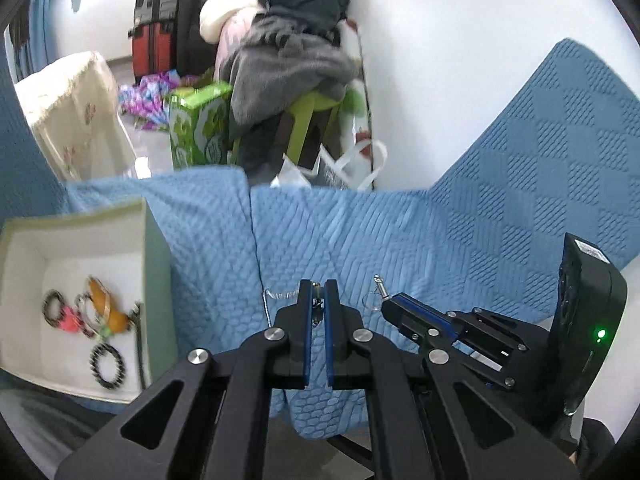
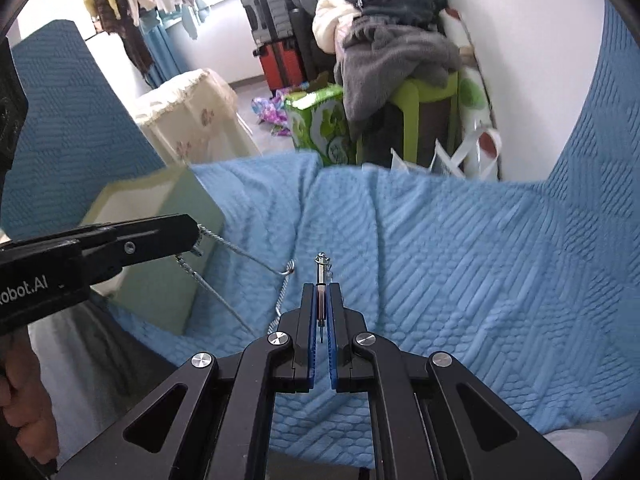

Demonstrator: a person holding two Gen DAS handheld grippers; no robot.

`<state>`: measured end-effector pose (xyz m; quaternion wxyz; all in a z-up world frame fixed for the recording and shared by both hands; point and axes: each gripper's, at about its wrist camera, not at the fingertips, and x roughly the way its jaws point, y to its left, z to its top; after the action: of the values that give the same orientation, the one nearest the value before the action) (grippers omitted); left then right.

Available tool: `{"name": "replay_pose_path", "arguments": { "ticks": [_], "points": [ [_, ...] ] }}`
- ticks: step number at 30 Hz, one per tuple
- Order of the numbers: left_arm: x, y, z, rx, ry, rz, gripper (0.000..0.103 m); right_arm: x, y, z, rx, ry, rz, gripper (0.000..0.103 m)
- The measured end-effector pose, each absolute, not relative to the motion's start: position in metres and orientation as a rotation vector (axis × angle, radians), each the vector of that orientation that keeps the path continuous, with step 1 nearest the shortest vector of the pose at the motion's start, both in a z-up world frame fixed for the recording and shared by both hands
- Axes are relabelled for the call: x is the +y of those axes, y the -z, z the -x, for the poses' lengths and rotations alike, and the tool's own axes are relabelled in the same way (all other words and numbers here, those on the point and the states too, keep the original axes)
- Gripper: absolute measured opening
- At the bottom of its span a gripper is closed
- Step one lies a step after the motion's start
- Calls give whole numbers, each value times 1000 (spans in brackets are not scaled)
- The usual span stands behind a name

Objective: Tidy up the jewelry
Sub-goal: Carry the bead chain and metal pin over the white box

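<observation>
A thin silver necklace (image 2: 248,258) hangs stretched between both grippers above a blue quilted cover (image 2: 440,260). My left gripper (image 1: 319,284) is shut on one end of the chain. From the right wrist view the left gripper (image 2: 197,236) shows two strands drooping from its tips. My right gripper (image 2: 321,286) is shut on the metal clasp (image 2: 321,266); in the left wrist view the right gripper (image 1: 386,305) is just right of the left one. A pale green box (image 1: 156,248) lies open at the left, holding black bead bracelets (image 1: 107,366), a pink piece (image 1: 70,320) and an orange piece (image 1: 104,304).
Beyond the cover's far edge stand a green carton (image 1: 198,124), a green stool piled with clothes (image 1: 292,60), suitcases (image 1: 154,40) and a cream cloth-covered stand (image 1: 76,116). A white bag (image 1: 352,160) leans by the wall. A hand (image 2: 24,392) holds the left gripper.
</observation>
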<state>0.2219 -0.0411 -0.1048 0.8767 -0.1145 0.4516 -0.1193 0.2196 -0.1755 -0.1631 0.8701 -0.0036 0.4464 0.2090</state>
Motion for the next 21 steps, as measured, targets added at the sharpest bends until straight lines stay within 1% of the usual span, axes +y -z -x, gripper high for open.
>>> {"name": "replay_pose_path", "arguments": {
  "ticks": [11, 17, 21],
  "points": [
    [-6, 21, -215, 834, 215, 210, 4, -150, 61, -215, 796, -458, 9, 3],
    [25, -19, -206, 772, 177, 192, 4, -119, 20, -216, 737, -503, 26, 3],
    [51, -34, -197, 742, 143, 186, 4, -98, 0, -216, 699, -526, 13, 3]
  ]
}}
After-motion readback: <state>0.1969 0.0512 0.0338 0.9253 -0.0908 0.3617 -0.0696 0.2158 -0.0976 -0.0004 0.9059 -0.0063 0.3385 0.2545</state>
